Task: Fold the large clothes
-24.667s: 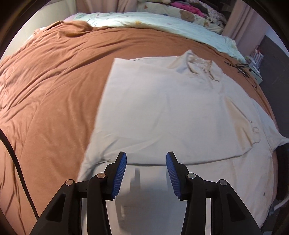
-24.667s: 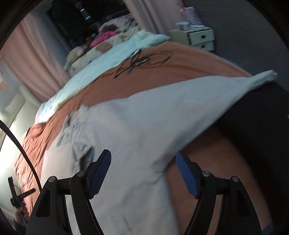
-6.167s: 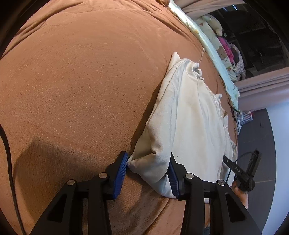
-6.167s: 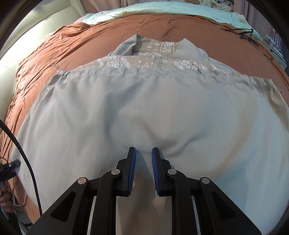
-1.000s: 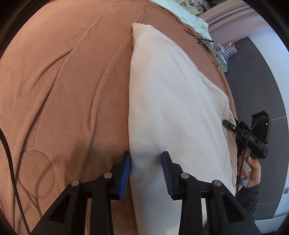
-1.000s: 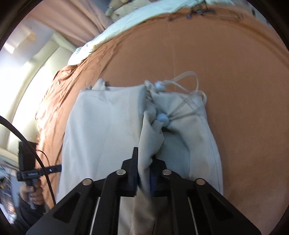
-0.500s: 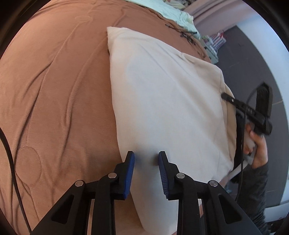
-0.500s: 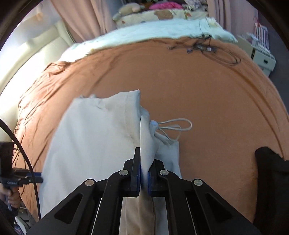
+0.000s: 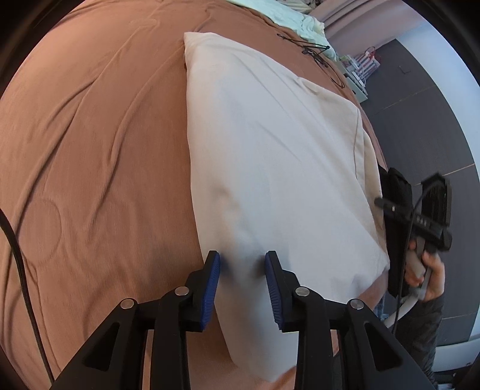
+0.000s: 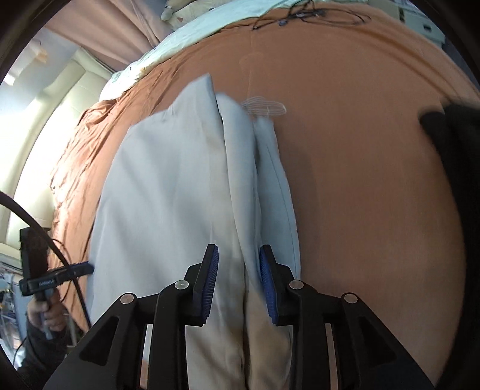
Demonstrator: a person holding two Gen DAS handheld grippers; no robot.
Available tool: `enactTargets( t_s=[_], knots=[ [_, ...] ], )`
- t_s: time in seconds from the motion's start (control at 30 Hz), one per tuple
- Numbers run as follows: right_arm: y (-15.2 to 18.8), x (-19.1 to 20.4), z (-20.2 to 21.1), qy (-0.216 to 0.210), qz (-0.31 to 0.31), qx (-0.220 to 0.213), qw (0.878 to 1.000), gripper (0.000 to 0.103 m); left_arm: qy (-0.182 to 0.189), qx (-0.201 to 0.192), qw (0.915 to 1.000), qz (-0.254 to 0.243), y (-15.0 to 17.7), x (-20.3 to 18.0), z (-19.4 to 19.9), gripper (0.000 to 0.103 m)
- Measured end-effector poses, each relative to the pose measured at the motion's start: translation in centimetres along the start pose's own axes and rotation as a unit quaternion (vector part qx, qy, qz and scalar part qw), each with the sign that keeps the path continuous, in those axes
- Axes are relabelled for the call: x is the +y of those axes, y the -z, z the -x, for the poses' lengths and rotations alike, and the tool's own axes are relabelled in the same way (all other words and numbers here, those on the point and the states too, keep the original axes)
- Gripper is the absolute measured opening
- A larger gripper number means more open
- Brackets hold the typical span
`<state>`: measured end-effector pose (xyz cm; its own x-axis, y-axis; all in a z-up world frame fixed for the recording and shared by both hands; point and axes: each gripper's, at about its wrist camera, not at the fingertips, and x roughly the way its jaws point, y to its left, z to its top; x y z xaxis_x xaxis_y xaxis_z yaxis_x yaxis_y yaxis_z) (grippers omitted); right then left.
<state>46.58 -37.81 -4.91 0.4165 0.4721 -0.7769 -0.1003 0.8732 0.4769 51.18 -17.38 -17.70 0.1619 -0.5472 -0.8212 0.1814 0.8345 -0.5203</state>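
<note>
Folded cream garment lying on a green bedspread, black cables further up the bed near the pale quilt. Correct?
Not quite: the bedspread is orange-brown, not green, as the left wrist view shows. The rest holds: the folded cream garment lies on it, and black cables sit further up the bed near the pale quilt.

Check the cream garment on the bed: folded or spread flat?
Folded. The cream garment lies as a narrow stack on the brown bedspread, with layered edges visible in the right wrist view.
</note>
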Motion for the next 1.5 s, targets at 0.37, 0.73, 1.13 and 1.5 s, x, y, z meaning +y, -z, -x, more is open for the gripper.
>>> enactTargets(
  t_s=[0.37,0.73,1.13,1.5],
  knots=[
    [8.1,-1.3,2.2,-0.02,-0.034,-0.022,0.999,0.026,0.01,0.006,0.9999,-0.006,3.7,-0.9,0.4,0.039],
    [9.6,-2.3,4.4,-0.027,-0.091,-0.049,0.994,0.026,0.019,0.01,0.9997,-0.008,5.4,-0.8,0.6,0.041],
    [11.0,-2.7,3.3,-0.056,-0.107,-0.057,0.991,0.052,0.033,0.021,0.9992,-0.005,5.9,-0.4,-1.0,0.057],
    [12.8,-0.5,3.9,-0.041,-0.059,-0.049,0.996,0.01,0.018,0.034,0.9988,-0.029,5.9,-0.2,-0.1,0.038]
  ],
)
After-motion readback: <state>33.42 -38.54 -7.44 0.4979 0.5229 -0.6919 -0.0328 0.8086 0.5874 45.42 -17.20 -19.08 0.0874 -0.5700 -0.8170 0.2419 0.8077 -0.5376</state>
